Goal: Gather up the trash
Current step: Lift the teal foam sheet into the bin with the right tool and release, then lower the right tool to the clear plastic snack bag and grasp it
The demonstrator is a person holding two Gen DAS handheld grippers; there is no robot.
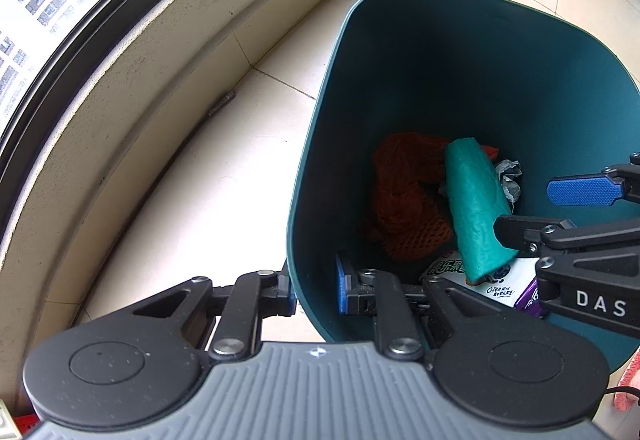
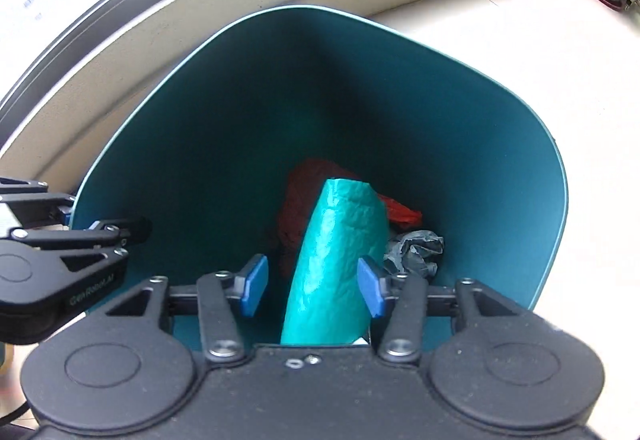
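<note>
Roll [image 2: 334, 260] sits loose between my right gripper [image 2: 314, 286]'s parted pads, dropping among bin [image 1: 420, 52] rubbish, while my left gripper [image 1: 316, 290] clamps the rim; more pickups may remain.

Left gripper [image 1: 316, 290] clamped; right gripper [image 2: 312, 286] jaws apart.
</note>
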